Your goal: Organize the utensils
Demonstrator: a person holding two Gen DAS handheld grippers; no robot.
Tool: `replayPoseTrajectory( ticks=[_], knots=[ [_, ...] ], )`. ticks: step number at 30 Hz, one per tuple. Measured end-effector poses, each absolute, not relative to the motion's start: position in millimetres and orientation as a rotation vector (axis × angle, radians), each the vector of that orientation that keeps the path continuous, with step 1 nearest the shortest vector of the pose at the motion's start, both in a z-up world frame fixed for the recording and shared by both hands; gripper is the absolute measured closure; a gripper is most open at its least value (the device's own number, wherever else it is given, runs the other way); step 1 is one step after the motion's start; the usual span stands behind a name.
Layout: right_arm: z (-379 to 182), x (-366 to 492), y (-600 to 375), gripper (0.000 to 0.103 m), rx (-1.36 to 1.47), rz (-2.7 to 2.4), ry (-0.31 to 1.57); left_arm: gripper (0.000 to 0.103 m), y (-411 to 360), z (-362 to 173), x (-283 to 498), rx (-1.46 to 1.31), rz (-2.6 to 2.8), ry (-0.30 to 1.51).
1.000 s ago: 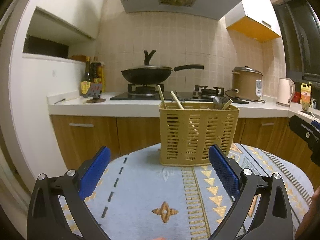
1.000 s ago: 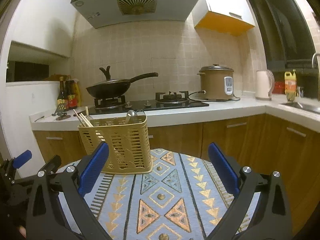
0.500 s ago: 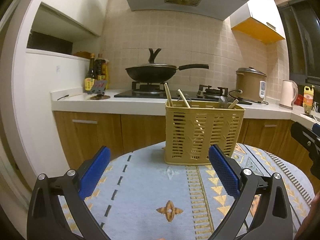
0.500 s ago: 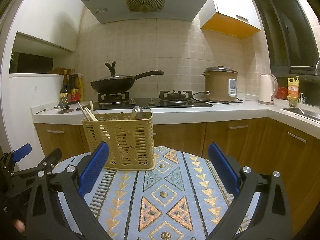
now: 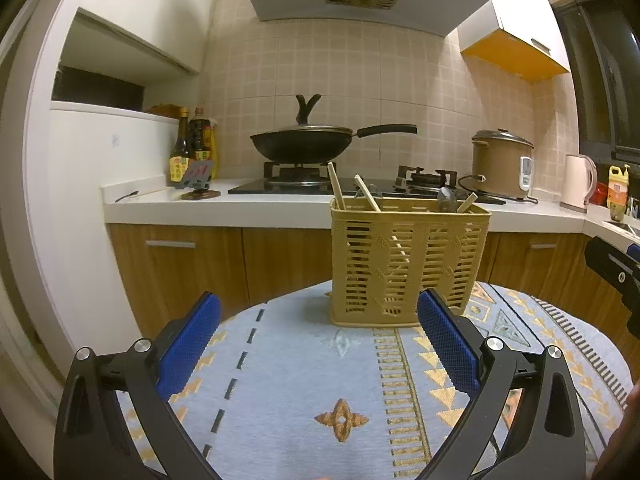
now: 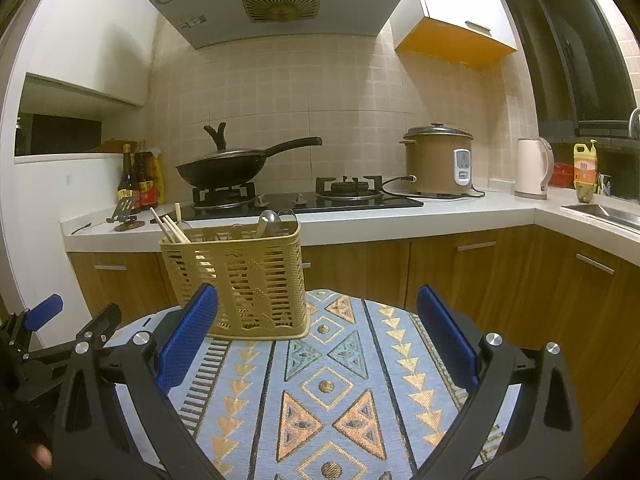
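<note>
Two blue-padded fingers frame the left wrist view, spread wide with nothing between them: the left gripper (image 5: 318, 336) hangs over a round table (image 5: 304, 364) covered in a pale blue patterned cloth. Toward the far edge of that table stands a tan slotted utensil basket (image 5: 408, 260), upright, ahead of the gripper and slightly right of its middle. Wooden chopsticks (image 5: 337, 186) lean out of its left part, and a metal spoon (image 5: 445, 199) shows at its rim on the right. Behind it runs a white kitchen counter (image 5: 208, 205) with a black wok (image 5: 304, 146) on the gas stove, dark sauce bottles (image 5: 192, 148) to the left, and a brown rice cooker (image 5: 502, 164) to the right. Part of the right gripper enters at the right edge.

From the right wrist view, the right gripper (image 6: 318, 334) is likewise spread wide and holds nothing. The basket (image 6: 236, 276) sits left of its middle, just beyond the left finger, with chopsticks (image 6: 170, 229) in its left end and spoons (image 6: 274, 220) near its right end. A white kettle (image 6: 534, 168) stands on the counter at right, and the left gripper (image 6: 64, 332) shows at lower left.
</note>
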State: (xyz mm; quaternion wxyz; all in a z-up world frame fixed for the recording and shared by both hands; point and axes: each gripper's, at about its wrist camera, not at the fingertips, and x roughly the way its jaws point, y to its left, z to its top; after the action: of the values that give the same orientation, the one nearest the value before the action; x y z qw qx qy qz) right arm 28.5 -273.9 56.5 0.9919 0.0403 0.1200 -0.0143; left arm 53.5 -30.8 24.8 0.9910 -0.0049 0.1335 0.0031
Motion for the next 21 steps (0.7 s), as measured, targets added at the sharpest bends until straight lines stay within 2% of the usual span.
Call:
replayPoseTrajectory(
  ticks=[21],
  knots=[
    [56.7, 29.7, -276.3, 0.008, 0.088, -0.022, 0.249, 0.008, -28.6, 22.2, 58.4, -0.027, -0.011, 0.296]
  ],
)
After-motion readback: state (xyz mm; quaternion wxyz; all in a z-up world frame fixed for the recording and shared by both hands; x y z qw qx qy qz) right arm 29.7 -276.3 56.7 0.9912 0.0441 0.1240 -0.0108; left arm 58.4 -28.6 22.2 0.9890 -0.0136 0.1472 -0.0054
